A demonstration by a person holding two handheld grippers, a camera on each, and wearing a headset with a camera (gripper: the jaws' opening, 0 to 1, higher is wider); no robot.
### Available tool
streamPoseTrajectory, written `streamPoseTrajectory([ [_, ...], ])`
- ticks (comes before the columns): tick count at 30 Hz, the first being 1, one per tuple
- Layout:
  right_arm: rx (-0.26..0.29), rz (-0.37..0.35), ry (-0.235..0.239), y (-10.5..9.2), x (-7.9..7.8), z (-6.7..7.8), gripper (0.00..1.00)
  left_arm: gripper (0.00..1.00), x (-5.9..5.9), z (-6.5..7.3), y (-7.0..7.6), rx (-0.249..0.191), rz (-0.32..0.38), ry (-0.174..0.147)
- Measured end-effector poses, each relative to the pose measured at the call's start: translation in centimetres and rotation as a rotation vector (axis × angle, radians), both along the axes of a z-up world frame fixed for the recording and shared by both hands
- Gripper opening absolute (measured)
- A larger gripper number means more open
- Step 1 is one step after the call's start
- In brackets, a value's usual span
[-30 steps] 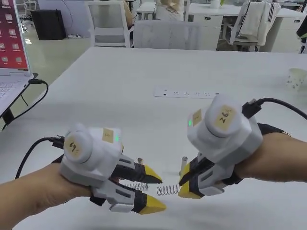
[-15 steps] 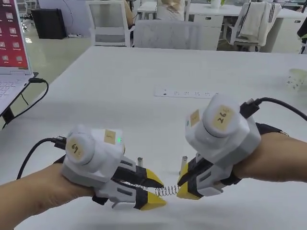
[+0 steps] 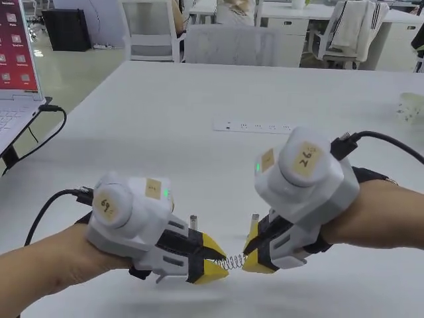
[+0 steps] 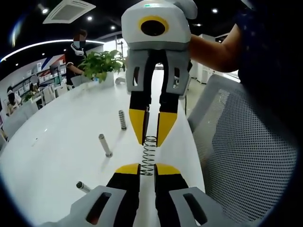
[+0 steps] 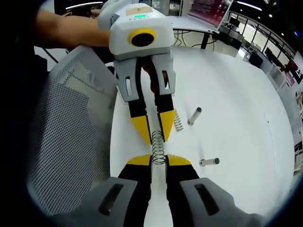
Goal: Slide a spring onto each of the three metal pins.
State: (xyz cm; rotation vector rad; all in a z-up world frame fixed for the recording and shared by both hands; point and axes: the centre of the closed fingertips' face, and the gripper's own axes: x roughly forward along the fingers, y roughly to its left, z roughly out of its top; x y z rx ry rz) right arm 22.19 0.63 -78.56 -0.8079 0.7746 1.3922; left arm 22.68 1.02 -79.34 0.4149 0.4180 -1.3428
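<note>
A small steel spring hangs level between my two grippers, just above the white table. My left gripper is shut on its left end, seen close in the left gripper view. My right gripper is shut on the other end. Two short metal pins stand just behind the tips. In the left gripper view a bare pin stands left of the spring, another pin is nearer, and a second spring is farther; whether that one sits on a pin I cannot tell.
A white power strip lies mid-table. A laptop and its black cable are at the left edge. A paper cup is at the far right. Chairs stand beyond the table's far edge.
My left gripper moved right to the spring's free end and shut on it. The right gripper stayed in place, holding the other end.
</note>
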Motion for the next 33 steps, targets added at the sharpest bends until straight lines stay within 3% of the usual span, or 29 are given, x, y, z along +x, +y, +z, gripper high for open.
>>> streamPoseTrajectory([
  [10, 0.001, 0.002, 0.004, 0.03, -0.06, -0.04, 0.08, 0.03, -0.15, -0.09, -0.04, 0.004, -0.016, -0.008],
  [12, 0.001, 0.003, 0.006, -0.03, -0.09, -0.05, 0.09, 0.03, -0.3, -0.07, -0.07, -0.002, -0.014, 0.009],
  [33, 0.04, -0.014, 0.021, -0.12, -0.31, -0.48, 0.1, 0.02, -0.4, 0.59, -0.01, -0.033, -0.009, 0.013],
])
